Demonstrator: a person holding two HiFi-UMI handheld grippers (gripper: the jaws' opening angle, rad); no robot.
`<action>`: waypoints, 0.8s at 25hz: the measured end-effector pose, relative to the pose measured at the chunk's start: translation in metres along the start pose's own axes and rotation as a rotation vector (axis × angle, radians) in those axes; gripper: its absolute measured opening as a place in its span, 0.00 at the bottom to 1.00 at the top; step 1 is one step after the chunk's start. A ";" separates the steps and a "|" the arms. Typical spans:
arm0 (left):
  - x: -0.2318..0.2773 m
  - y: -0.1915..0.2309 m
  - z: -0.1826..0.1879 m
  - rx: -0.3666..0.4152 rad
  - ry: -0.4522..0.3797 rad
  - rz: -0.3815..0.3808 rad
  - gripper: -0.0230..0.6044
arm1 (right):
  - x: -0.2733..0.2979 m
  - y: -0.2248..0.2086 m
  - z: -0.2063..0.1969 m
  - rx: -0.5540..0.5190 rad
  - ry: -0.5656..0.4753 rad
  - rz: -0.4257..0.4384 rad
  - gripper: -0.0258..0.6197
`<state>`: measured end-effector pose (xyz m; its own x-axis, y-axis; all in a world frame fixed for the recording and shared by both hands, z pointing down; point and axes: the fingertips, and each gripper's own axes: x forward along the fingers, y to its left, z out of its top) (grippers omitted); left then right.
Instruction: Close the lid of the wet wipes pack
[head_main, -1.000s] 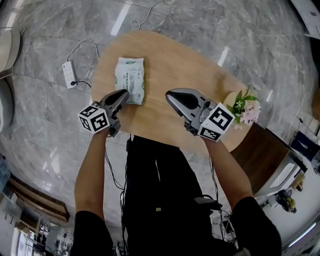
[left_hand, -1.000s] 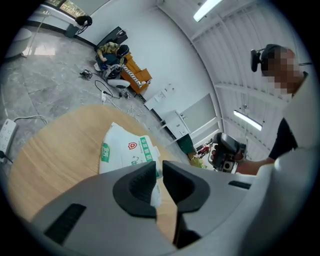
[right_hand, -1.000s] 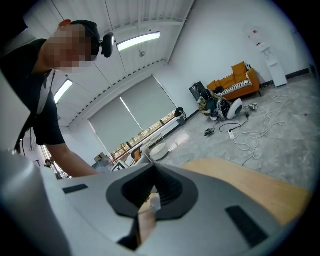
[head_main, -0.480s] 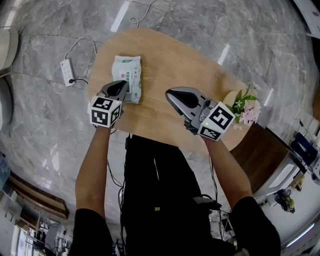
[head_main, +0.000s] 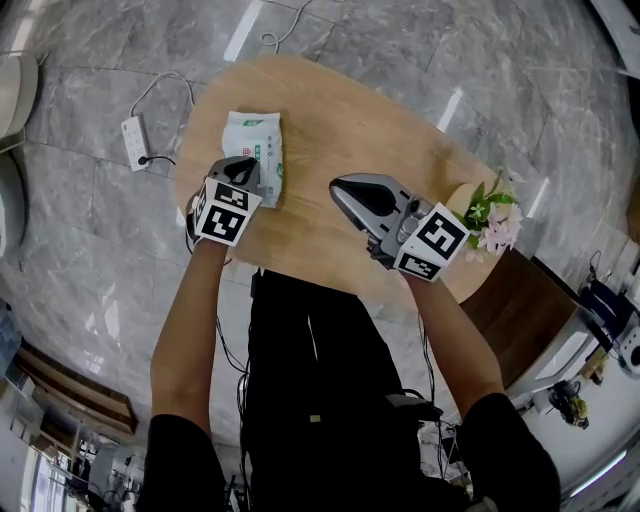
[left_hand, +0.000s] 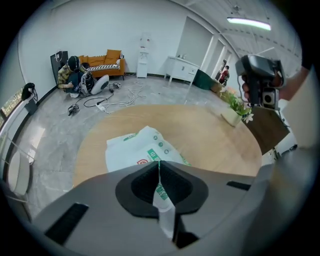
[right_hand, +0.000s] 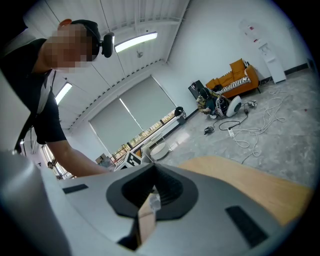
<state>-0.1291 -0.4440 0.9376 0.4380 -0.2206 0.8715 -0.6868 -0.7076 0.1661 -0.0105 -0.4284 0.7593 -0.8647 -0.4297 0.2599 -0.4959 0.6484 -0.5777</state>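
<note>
A wipes pack (head_main: 255, 145) lies at the counter's (head_main: 330, 110) 10 o'clock. The left claw (head_main: 242, 165), clenched and empty, is poised at the pack's 6 o'clock edge. The right claw (head_main: 340, 186) is clenched and idle. The lid cannot be made out, so closing looks pending.

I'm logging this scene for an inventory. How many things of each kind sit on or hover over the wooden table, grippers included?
white-and-green wet wipes pack: 1
cream pot of pink flowers: 1
grey two-jaw grippers: 2, the left gripper and the right gripper
Total: 4
</note>
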 end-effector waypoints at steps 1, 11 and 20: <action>0.001 0.000 0.000 0.017 0.016 0.004 0.07 | 0.000 -0.001 0.000 0.001 0.000 0.001 0.06; 0.011 -0.001 -0.002 0.143 0.124 0.032 0.07 | -0.001 -0.009 -0.002 0.010 -0.008 0.005 0.06; -0.016 -0.004 0.007 0.085 -0.044 0.017 0.07 | -0.008 0.021 0.023 -0.036 -0.014 -0.011 0.06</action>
<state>-0.1290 -0.4422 0.9197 0.4528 -0.2611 0.8526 -0.6437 -0.7574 0.1099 -0.0121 -0.4262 0.7275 -0.8583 -0.4452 0.2552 -0.5079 0.6661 -0.5462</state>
